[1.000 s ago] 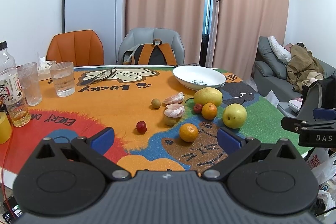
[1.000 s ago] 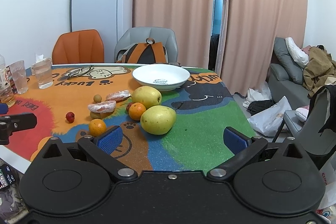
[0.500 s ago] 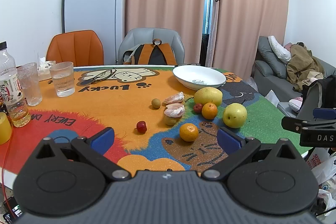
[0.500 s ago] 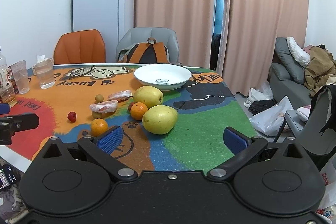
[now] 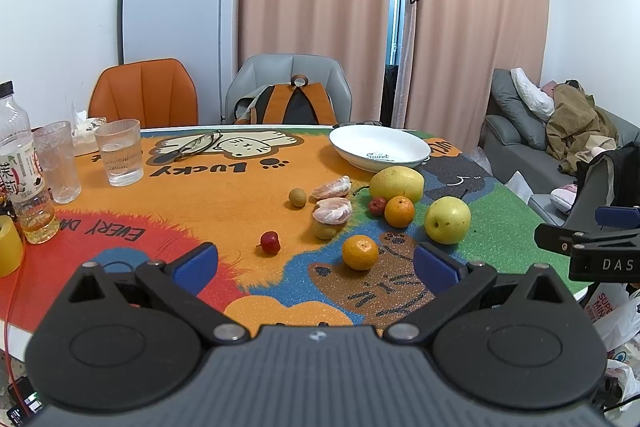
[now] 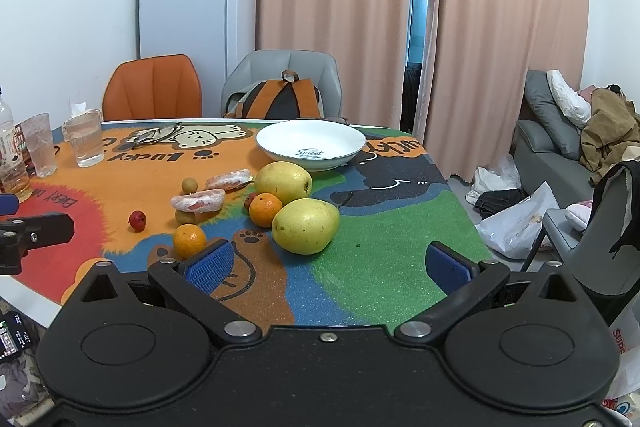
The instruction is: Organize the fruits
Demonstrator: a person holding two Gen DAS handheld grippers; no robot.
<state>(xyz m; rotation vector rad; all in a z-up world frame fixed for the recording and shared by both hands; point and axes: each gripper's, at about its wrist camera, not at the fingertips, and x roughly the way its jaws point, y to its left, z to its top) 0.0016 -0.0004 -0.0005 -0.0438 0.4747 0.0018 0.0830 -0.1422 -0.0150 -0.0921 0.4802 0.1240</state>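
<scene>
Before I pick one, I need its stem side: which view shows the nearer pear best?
The right wrist view: the nearer pear sits large and unobstructed ahead of the open right gripper. The left wrist view shows it smaller, off right.

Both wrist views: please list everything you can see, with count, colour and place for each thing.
round white ceramic bowl: 1, white, far side of the mat, nothing in it
large yellow-green pears: 2, in front of the bowl
small oranges: 2, orange, beside the pears
peeled citrus segments: 2, pink-white, left of the pears
small red fruits: 2, one alone at left, one between pear and orange
small brown-green round fruits: 2, near the segments
clear ribbed glasses: 2, far left
clear plastic bottle: 1, left edge
colourful cartoon table mat: 1, under everything
left hand-held gripper: 1, open
right hand-held gripper: 1, open
</scene>
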